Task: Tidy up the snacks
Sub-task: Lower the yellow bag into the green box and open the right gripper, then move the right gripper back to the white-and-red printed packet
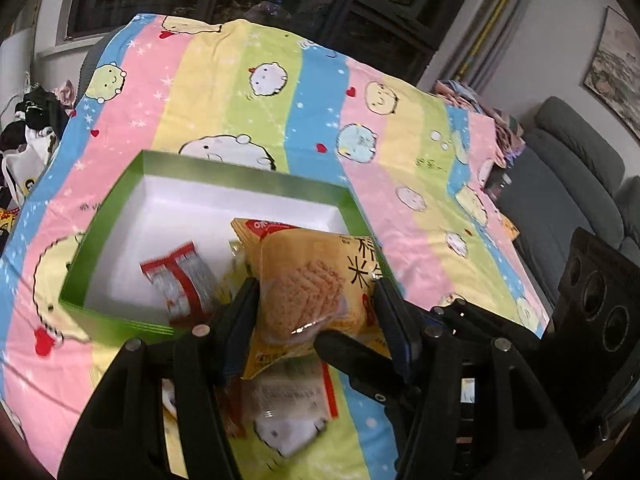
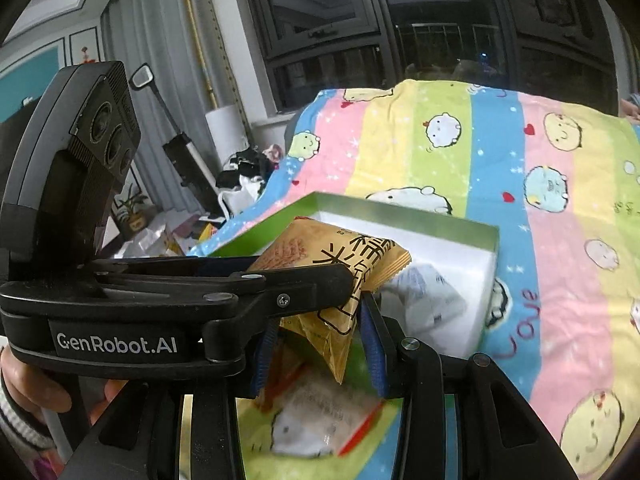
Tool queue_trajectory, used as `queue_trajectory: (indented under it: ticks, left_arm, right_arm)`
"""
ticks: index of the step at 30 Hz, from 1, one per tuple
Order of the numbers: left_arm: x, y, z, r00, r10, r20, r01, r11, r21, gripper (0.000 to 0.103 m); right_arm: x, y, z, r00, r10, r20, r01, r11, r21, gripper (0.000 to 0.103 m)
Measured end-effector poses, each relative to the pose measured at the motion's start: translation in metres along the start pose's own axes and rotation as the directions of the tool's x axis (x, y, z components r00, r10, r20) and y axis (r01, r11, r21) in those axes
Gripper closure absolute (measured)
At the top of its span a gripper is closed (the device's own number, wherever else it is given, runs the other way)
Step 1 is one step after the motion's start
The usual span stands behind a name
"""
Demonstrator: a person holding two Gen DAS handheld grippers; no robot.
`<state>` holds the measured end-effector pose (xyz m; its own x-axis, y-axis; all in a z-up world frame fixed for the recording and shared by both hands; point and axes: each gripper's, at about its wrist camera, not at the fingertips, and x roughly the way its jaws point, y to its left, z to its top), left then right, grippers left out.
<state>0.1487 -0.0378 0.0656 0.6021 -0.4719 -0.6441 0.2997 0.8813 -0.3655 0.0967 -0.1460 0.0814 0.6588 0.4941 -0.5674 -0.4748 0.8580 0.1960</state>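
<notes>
both grippers are on the same snack — the yellow rice-cracker packet is up off the striped cartoon sheet, hanging at the near rim of the green box. the left gripper has its fingers clamped on the packet's two sides, the wrapper bulging between the pads. the right gripper comes in from the other side; its blue-lined fingers are closed on the packet's lower crimped end, which pokes down between them.

from the right wrist view the left gripper's black body crosses the picture, with a hand in a striped cuff wrapped round its handle at the lower left edge.

inside the box, on its white floor, a red-and-silver packet lies near the near wall, blurred. below the held packet, on the sheet just outside the box, sits a clear white packet with a red edge — too smeared to read. the box stands toward the near edge of the sheet-covered surface; dark windows behind.
</notes>
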Motion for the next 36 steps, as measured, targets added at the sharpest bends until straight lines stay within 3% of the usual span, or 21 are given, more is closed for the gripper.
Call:
queue_trajectory:
  ticks: [14,20,22,26,31,36]
  left_arm:
    - [0.049,0.033,0.018,0.993,0.047,-0.112,-0.056,0.996,-0.070,0.044]
    - [0.049,0.034,0.017,0.990,0.088,-0.107,-0.096,0.992,-0.077,0.033]
    - [0.046,0.035,0.018,0.991,0.090,-0.098,-0.098,0.992,-0.079,0.023]
    - [0.033,0.031,0.019,0.991,0.117,-0.064,-0.121,0.991,-0.056,0.020]
    - [0.010,0.020,0.016,0.991,0.137,-0.005,-0.137,0.991,-0.005,0.000]
    - [-0.008,0.012,0.005,0.992,0.127,0.011,-0.128,0.991,0.027,0.001]
  right_arm:
    - [0.059,-0.026,0.014,0.989,0.011,-0.147,-0.002,0.998,0.060,0.062]
    - [0.062,-0.029,0.010,0.986,-0.010,-0.167,0.023,0.997,0.075,0.060]
    - [0.060,-0.030,0.010,0.986,-0.020,-0.167,0.034,0.996,0.080,0.057]
    - [0.046,-0.032,0.011,0.989,-0.048,-0.142,0.059,0.995,0.077,0.050]
    - [0.023,-0.031,0.011,0.992,-0.072,-0.105,0.080,0.994,0.077,0.035]
    - [-0.003,-0.023,0.003,0.992,-0.096,-0.082,0.100,0.994,0.053,0.021]
